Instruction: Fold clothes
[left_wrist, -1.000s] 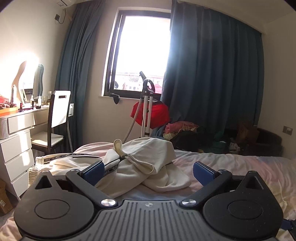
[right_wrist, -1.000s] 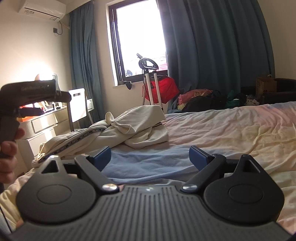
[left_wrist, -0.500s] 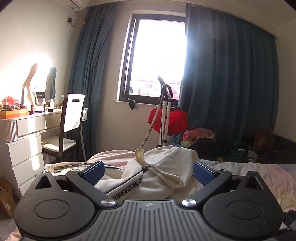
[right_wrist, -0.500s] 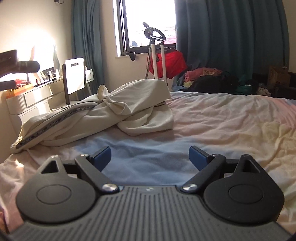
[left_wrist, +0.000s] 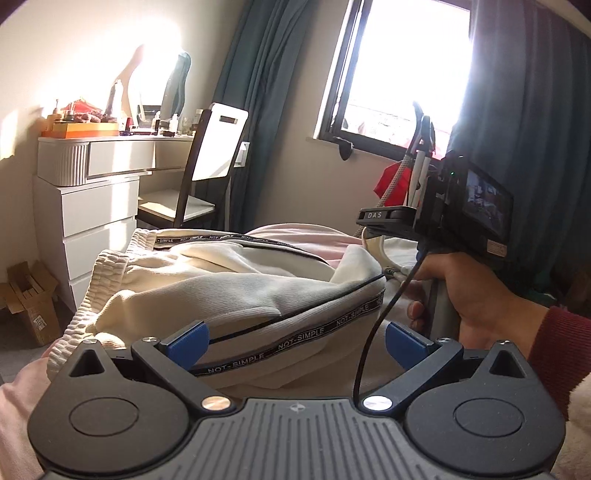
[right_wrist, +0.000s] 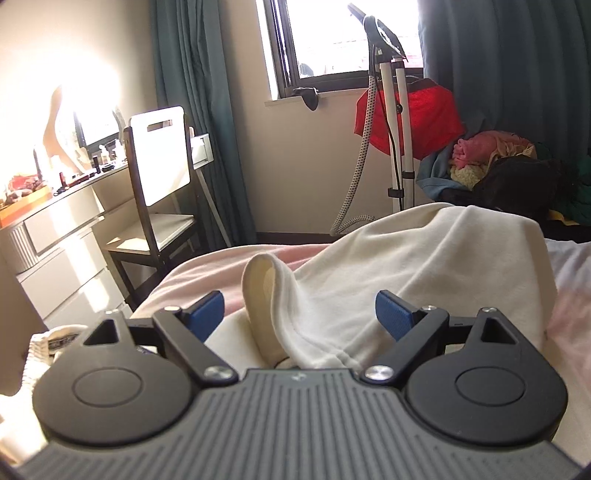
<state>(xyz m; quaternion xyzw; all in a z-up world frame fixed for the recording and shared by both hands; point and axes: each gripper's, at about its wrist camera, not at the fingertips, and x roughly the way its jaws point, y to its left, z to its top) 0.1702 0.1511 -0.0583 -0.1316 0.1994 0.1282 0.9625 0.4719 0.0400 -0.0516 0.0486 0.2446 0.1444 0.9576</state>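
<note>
Our right hand-held gripper was closing around the cream garment; the left hand-held gripper stood spread.

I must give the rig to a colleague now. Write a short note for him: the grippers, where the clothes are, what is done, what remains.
Left gripper: open, holds nothing, just short of the striped side of the cream garment.
Right gripper: jaws closing around a cream cuff, pads not yet on it.
Clothes: the garment lies crumpled on the bed; its ribbed waistband faces the dresser.
Done: nothing folded.
Left: grip it, spread it flat, fold.
</note>
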